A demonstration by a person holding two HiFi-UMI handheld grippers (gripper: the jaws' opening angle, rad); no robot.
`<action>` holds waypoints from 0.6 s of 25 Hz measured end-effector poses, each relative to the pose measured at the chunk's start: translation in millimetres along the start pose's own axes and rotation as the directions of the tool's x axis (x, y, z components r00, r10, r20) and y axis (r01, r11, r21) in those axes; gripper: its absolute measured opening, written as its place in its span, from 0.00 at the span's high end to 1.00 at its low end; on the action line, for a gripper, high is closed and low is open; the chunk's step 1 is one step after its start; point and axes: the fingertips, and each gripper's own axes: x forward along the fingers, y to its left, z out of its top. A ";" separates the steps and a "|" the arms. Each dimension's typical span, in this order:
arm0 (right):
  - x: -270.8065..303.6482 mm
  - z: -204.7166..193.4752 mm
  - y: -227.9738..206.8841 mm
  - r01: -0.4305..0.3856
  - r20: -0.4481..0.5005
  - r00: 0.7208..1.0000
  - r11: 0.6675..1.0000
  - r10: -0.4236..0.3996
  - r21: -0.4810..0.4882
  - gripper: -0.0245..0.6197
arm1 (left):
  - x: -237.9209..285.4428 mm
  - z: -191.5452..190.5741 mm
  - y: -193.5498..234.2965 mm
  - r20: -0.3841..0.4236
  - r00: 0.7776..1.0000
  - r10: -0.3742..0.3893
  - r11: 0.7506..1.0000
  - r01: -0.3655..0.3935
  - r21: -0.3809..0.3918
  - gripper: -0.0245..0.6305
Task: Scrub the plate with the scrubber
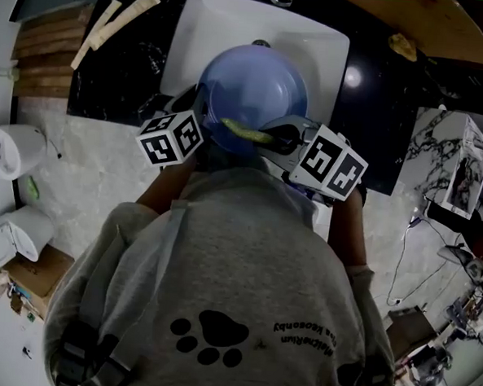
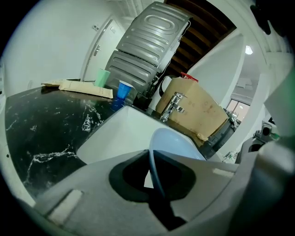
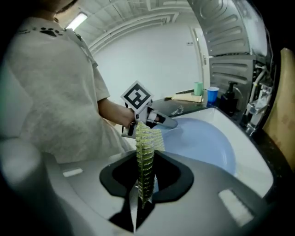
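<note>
Thinly pinching rim of plate in left hand-held gripper over sink, 12 o'clock; clamping scrubber in right hand-held gripper, plate's 6 o'clock. Risks levering plate loose under hard strokes.

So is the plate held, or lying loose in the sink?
Held: the left gripper is shut on the rim of the plate, over the sink.
</note>
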 end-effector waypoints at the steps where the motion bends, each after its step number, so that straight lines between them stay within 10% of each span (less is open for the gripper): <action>1: -3.1 3.1 -9.5 0.047 0.037 0.998 0.999 -0.047 0.001 0.85 | 1.8 4.3 -0.2 0.001 1.000 -0.010 1.000 0.010 0.005 0.94; 15: -36.0 17.9 -103.4 0.391 0.254 0.871 0.906 -0.420 0.160 0.85 | 57.8 68.0 1.6 -0.003 0.995 -0.100 0.994 0.100 0.036 0.94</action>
